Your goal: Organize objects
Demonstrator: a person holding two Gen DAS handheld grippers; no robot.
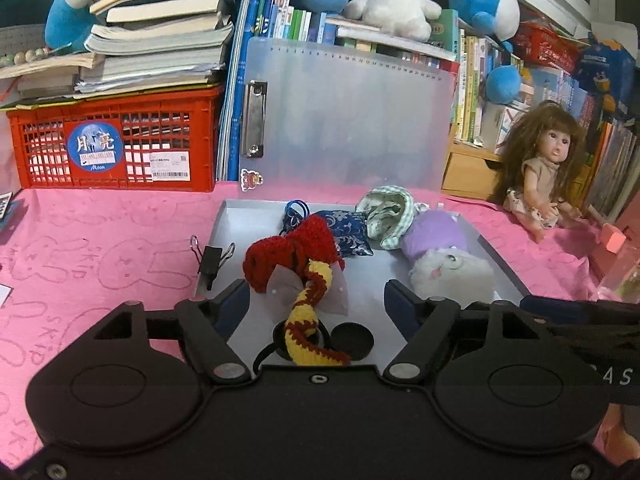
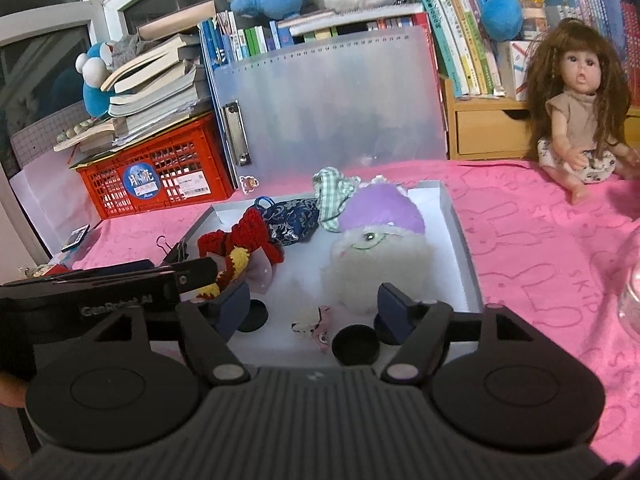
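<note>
A shallow white tray [image 1: 505,268] [image 2: 454,216] lies on the pink cloth. In it are a red and yellow crochet bow [image 1: 298,264] [image 2: 240,244], a blue patterned pouch [image 1: 344,226] [image 2: 294,216], a green checked cloth [image 1: 386,214] [image 2: 334,196], a white plush with a purple hat [image 1: 448,256] [image 2: 376,256], black round caps [image 1: 352,338] [image 2: 356,346] and a small pink clip [image 2: 316,328]. My left gripper [image 1: 316,304] is open over the tray's near edge, the bow's tail between its fingers. My right gripper [image 2: 314,306] is open just before the plush.
A black binder clip [image 1: 212,260] [image 2: 176,250] sits at the tray's left edge. A clear clipboard [image 1: 352,120] [image 2: 332,116] stands behind, a red crate [image 1: 116,144] under books to its left. A doll [image 1: 548,172] [image 2: 580,108] sits at right.
</note>
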